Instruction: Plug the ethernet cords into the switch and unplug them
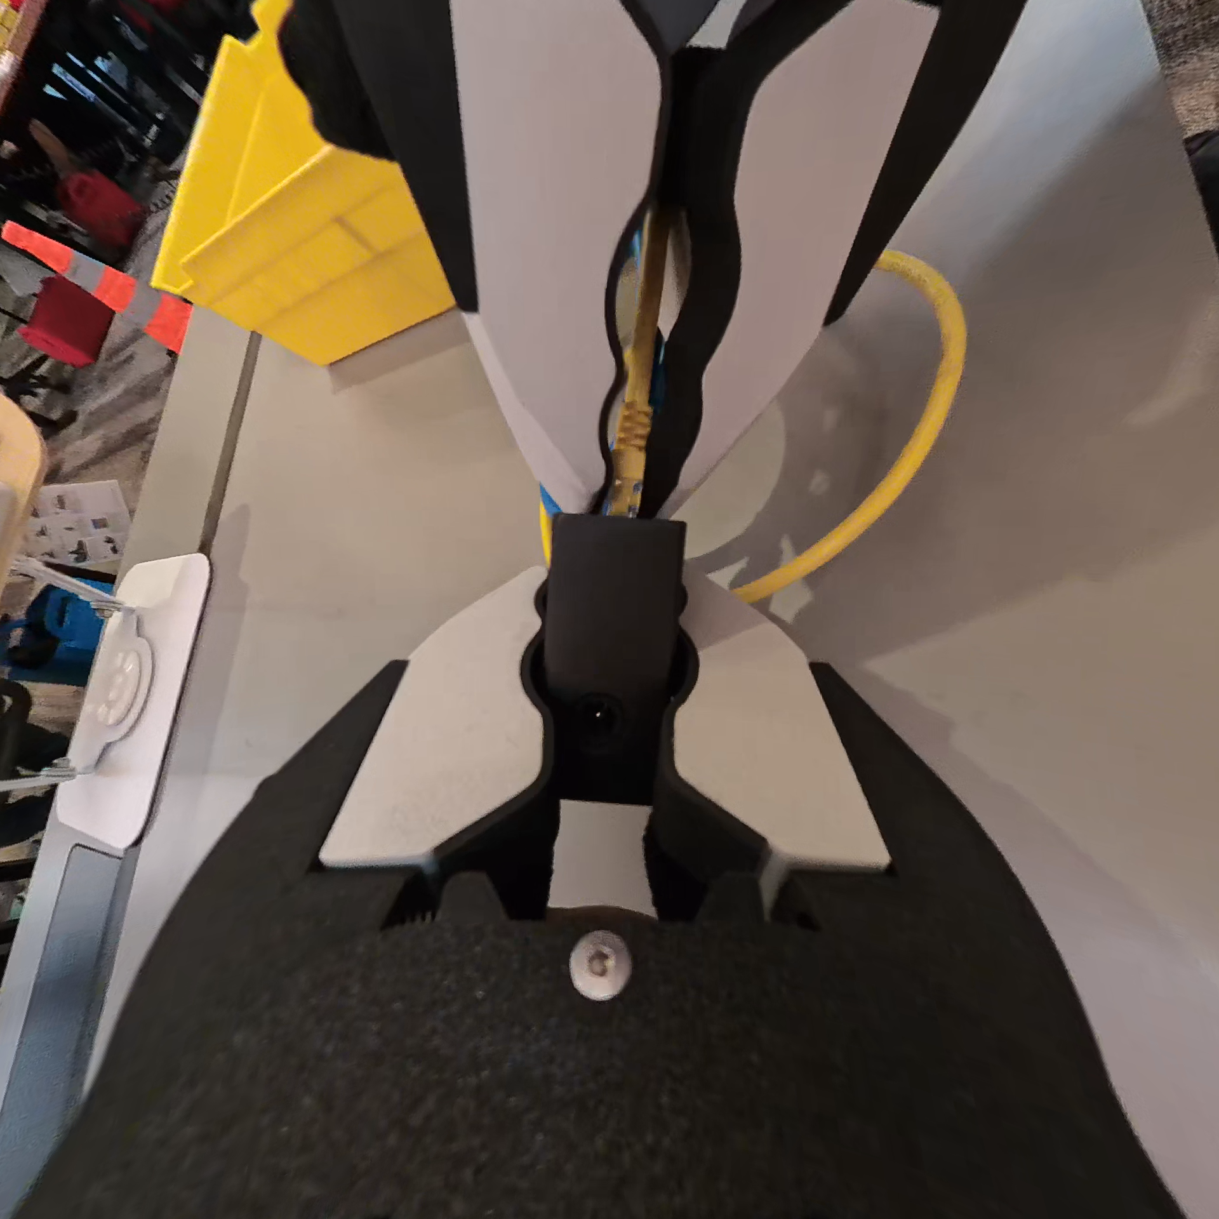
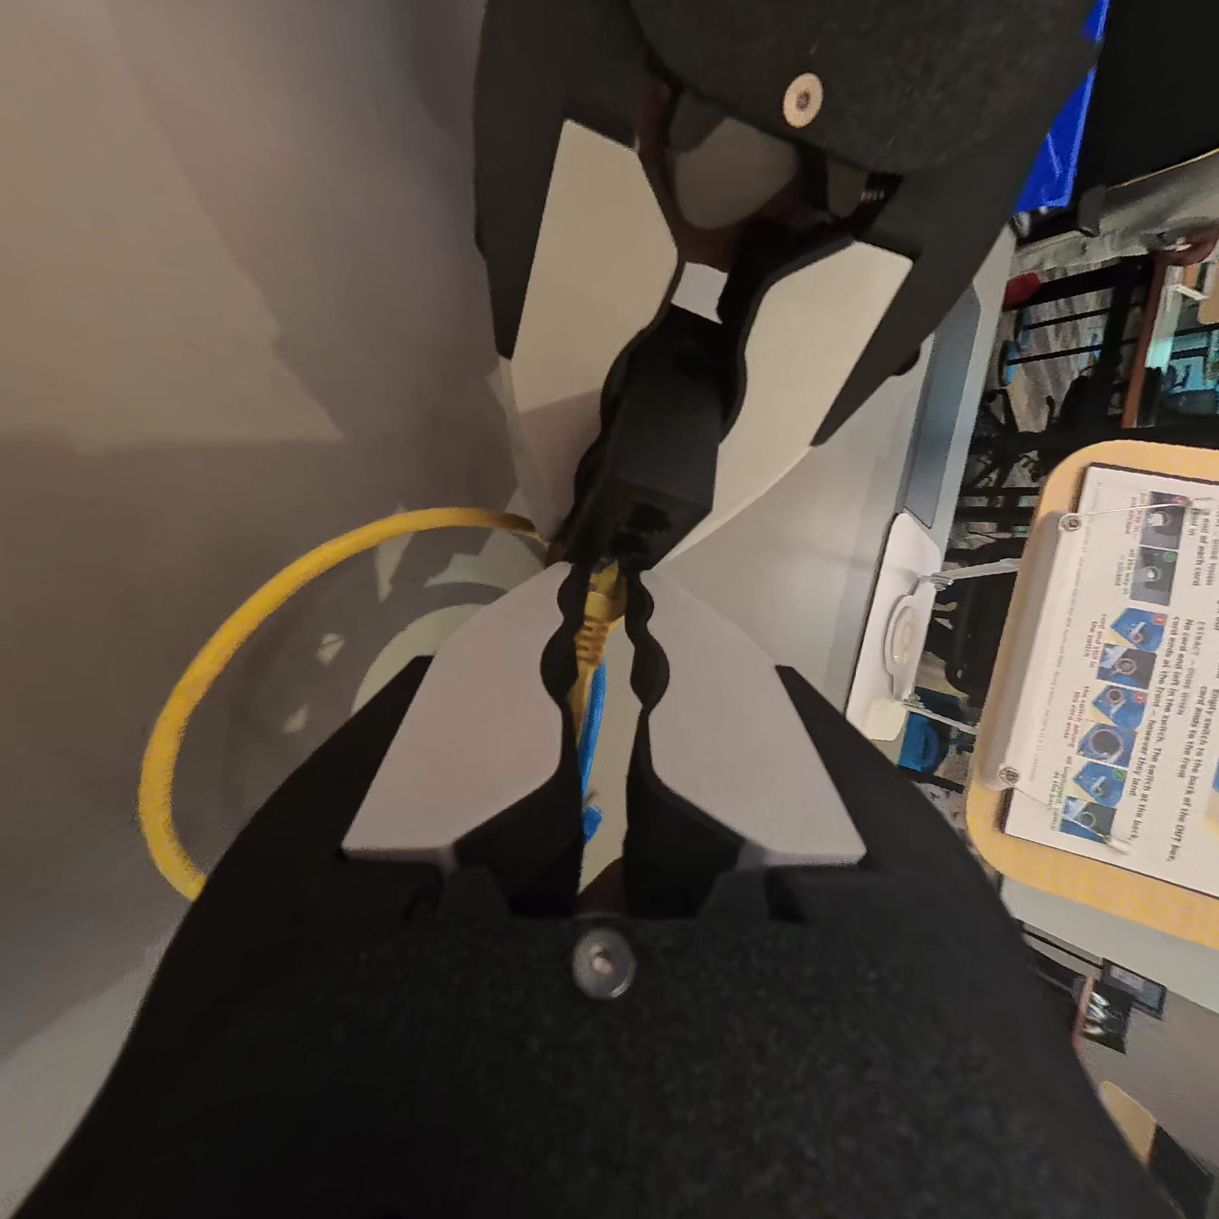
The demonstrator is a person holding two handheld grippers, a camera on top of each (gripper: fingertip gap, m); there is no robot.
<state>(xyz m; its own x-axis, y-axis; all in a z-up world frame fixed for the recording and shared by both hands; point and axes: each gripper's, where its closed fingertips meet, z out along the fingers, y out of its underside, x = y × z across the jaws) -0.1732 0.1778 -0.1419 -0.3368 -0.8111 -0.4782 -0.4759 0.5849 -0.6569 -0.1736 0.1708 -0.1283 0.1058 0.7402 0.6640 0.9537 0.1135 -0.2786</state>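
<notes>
The left gripper [image 1: 610,633] clamps the black switch [image 1: 613,593] steady so the right gripper [image 2: 603,633], closed on the yellow cord [image 2: 597,633], can work its plug at the port.

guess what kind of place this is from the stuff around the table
Probably a workshop or lab workbench. A yellow storage bin sits on the grey table, dark shelving racks stand behind, and a pictured instruction sheet is fixed to a wooden board beside the table.

Workshop or lab, grey workbench [image 1: 369,475], yellow storage bins [image 1: 290,218], dark shelving [image 2: 1055,369]
</notes>
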